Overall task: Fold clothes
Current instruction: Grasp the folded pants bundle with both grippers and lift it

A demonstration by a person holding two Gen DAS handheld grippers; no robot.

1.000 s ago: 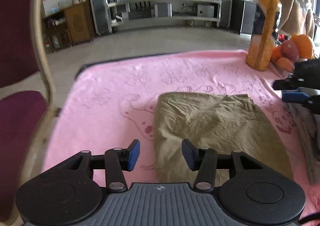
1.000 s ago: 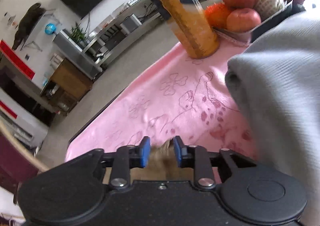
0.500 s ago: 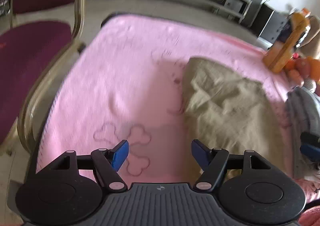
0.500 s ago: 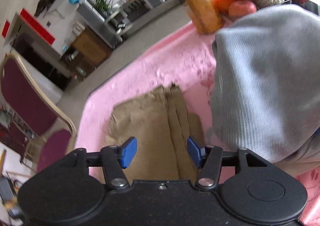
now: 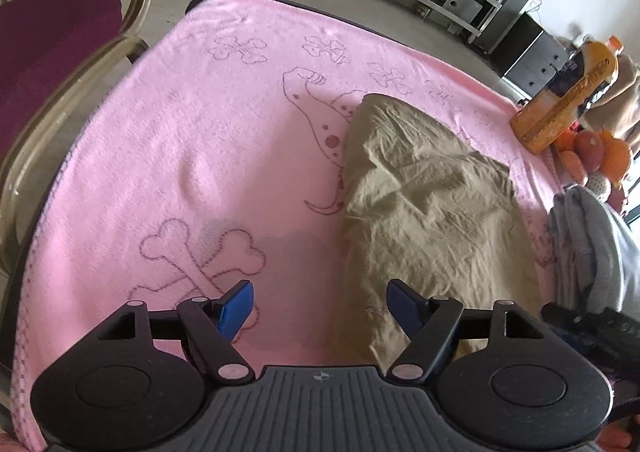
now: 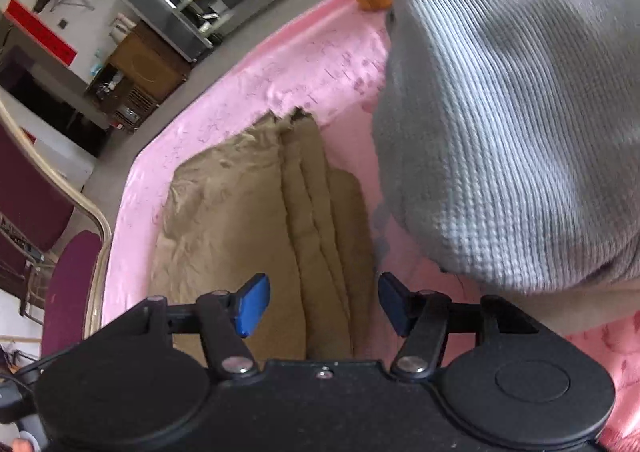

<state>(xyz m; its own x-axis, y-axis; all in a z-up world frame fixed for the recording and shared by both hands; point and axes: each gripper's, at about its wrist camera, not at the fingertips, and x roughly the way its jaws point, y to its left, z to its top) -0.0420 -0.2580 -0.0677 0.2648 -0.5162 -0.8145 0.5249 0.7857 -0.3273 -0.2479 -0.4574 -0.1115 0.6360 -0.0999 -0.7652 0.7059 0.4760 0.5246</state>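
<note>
A folded olive-tan garment (image 5: 432, 204) lies on the pink towel (image 5: 224, 140) that covers the table. My left gripper (image 5: 320, 306) hovers over the garment's near left edge, jaws opening, nothing between the blue pads. In the right wrist view the same garment (image 6: 256, 220) shows its stacked folded edges. My right gripper (image 6: 323, 304) hangs over the near end of those edges, jaws opening too and free of the cloth. A grey knit garment (image 6: 508, 124) is heaped close on the right.
A maroon chair with a gold frame (image 5: 60, 52) stands at the table's left side. An orange juice bottle (image 5: 568, 100) and a pile of fruit (image 5: 596, 156) sit at the far right corner. The grey clothes (image 5: 592, 248) lie along the right edge.
Both grippers opened wider and pulled back and down toward the near end of the tan garment. The left wrist rolled, so the table now looks tilted.
</note>
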